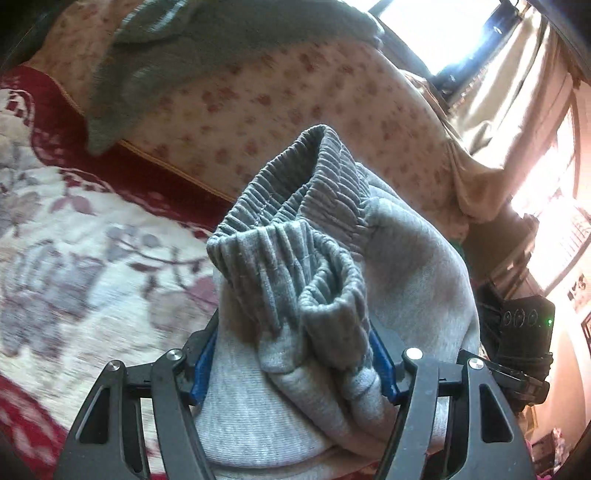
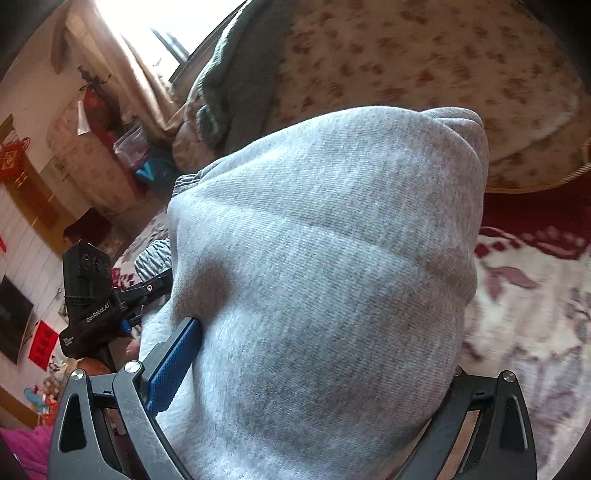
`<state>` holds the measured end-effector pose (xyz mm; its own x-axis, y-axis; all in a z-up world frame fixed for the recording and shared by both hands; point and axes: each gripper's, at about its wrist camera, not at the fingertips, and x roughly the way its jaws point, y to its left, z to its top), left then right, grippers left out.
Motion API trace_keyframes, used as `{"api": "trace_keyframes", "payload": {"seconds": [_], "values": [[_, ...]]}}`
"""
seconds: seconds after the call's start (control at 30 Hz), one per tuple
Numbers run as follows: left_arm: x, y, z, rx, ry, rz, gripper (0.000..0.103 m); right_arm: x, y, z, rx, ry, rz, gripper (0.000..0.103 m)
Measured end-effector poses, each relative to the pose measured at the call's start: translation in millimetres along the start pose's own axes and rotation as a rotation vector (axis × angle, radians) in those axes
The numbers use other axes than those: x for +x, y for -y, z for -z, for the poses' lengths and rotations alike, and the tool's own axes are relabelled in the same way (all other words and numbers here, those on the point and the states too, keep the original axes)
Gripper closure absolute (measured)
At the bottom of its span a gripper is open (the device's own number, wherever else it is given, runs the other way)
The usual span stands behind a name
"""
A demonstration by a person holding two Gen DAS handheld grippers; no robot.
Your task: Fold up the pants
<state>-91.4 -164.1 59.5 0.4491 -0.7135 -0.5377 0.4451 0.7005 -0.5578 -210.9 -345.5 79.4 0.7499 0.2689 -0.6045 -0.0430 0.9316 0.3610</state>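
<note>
item: grey sweatpants (image 1: 406, 266), bunched and lifted clear of the floral bedspread (image 1: 74, 229), not yet laid flat; as i judge it, folding has barely begun. my left gripper (image 1: 295, 354) pinches the ribbed waistband (image 1: 280, 229) between its blue pads. my right gripper (image 2: 314, 369) is clamped on a thick wad of leg fabric. beyond: spotted quilt (image 1: 258, 110), green knit garment (image 1: 155, 66), bright window (image 1: 436, 26).
</note>
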Motion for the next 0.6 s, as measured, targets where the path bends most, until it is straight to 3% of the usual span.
{"api": "trace_keyframes", "payload": {"seconds": [0.17,0.37,0.6], "values": [[27.5,27.0,17.7,0.025,-0.037,-0.008,0.035,-23.4,38.0,14.1,0.025,-0.011,0.031,0.002],[54.2,41.4,42.2,0.053,-0.110,-0.058,0.035,-21.9,80.3,30.6,0.090,-0.069,0.039,0.002],[58.6,46.8,49.6,0.089,-0.098,-0.104,0.032,-17.3,101.3,41.0,0.131,-0.114,0.047,0.000]]}}
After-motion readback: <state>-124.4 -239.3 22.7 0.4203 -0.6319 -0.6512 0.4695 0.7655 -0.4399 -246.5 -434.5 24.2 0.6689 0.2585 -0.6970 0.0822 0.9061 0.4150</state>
